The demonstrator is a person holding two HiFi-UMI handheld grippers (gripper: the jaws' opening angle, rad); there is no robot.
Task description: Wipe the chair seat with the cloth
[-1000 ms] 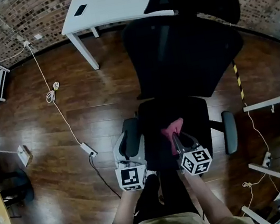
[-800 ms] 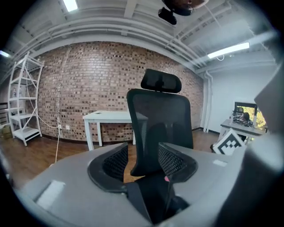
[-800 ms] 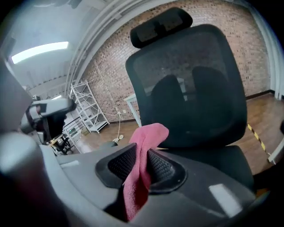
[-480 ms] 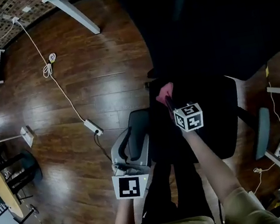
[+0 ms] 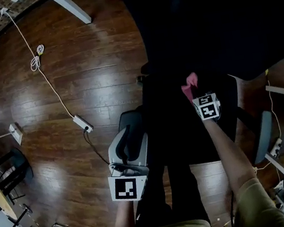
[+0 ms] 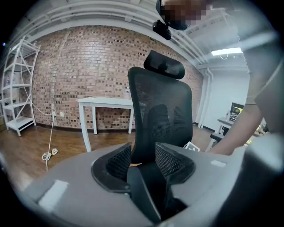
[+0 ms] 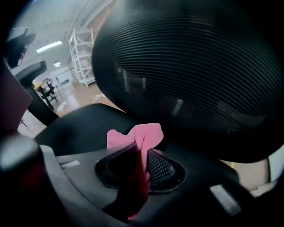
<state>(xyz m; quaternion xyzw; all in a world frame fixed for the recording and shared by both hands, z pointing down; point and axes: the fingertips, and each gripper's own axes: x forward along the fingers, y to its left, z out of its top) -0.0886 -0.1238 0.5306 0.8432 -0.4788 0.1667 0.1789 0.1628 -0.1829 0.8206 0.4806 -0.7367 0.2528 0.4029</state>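
Right gripper view — cloth (image 7: pixel 141 134) between fingers (image 7: pixel 162 170)

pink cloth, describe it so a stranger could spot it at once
Find the black mesh office chair, then its black seat. A crumpled pink cloth sticks out of the right gripper's shut jaws over that seat, the only pink thing there.

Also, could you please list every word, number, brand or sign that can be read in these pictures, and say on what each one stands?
Readable text: none in any view.
Marker cube on the person's left: only a pattern of black and white squares, no letters or digits.
Marker cube on the person's right: also only a square pattern, no letters or digits.
Screen at the far right of the left gripper view: too small and blurred to read.
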